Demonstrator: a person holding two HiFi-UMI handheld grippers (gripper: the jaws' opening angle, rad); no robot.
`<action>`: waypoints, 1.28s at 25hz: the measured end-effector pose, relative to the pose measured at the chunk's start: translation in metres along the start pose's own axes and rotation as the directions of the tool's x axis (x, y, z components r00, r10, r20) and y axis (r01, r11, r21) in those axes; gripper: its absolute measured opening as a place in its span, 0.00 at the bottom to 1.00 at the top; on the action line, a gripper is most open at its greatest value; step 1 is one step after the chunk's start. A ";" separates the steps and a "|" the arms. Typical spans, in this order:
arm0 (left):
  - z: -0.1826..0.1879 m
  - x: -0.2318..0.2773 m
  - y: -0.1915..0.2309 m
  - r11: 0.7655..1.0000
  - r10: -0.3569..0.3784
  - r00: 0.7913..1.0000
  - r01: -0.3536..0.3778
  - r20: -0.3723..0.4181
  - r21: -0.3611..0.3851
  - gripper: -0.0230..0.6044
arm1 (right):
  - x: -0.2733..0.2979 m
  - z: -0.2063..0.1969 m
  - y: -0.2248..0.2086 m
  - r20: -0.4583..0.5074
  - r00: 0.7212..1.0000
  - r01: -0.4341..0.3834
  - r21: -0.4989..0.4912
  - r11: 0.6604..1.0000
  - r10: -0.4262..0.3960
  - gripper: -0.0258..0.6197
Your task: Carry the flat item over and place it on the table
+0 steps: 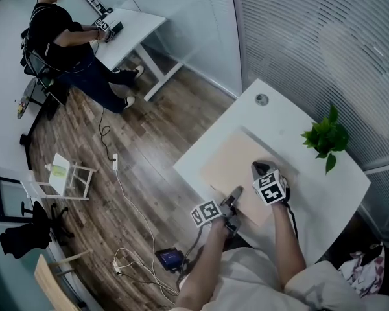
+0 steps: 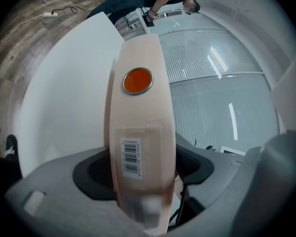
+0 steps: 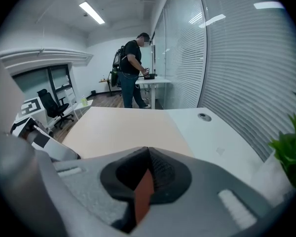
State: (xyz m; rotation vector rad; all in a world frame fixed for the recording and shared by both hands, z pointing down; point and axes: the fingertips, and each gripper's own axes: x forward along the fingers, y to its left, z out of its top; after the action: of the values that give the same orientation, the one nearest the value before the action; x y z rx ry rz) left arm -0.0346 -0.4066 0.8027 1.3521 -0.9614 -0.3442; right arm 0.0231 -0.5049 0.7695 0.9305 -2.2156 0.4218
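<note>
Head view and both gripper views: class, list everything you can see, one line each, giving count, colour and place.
near table: one, white, centre right
board: one, beige, flat on the near table
plant: one, green, at the near table's right edge
far table: one, white, top left
person: one, dressed in black, at the far table
power strip: one, white, on the brown wood floor
left gripper: one, grey, open, board between its jaws
right gripper: one, grey, shut on the board's edge

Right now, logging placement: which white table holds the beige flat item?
The near table with the plant carries the beige flat item; a person sits at the far table.
</note>
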 end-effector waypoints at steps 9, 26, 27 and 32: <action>0.002 -0.013 0.007 1.000 0.021 1.000 -0.021 0.007 -0.004 0.56 | 0.002 0.001 -0.002 0.008 0.997 0.078 -0.046 0.996 -0.078 0.04; 0.002 -0.032 0.005 0.979 0.093 0.996 -0.090 -0.005 0.183 0.56 | 0.007 -0.003 0.001 -0.005 0.986 0.167 -0.082 0.983 -0.168 0.04; 0.002 -0.034 0.000 0.971 0.092 0.996 -0.089 -0.005 0.223 0.56 | 0.006 -0.001 0.001 -0.002 0.984 0.175 -0.089 0.981 -0.176 0.04; 0.013 -0.057 -0.035 0.881 0.036 0.998 -0.054 0.046 0.470 0.56 | 0.006 0.001 0.003 -0.013 0.981 0.195 -0.073 0.978 -0.196 0.04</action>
State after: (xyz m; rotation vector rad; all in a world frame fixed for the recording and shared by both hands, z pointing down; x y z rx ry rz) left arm -0.0677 -0.3832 0.7480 1.7664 -1.1528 -0.0965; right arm 0.0173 -0.5058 0.7731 1.0880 -2.0822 0.2578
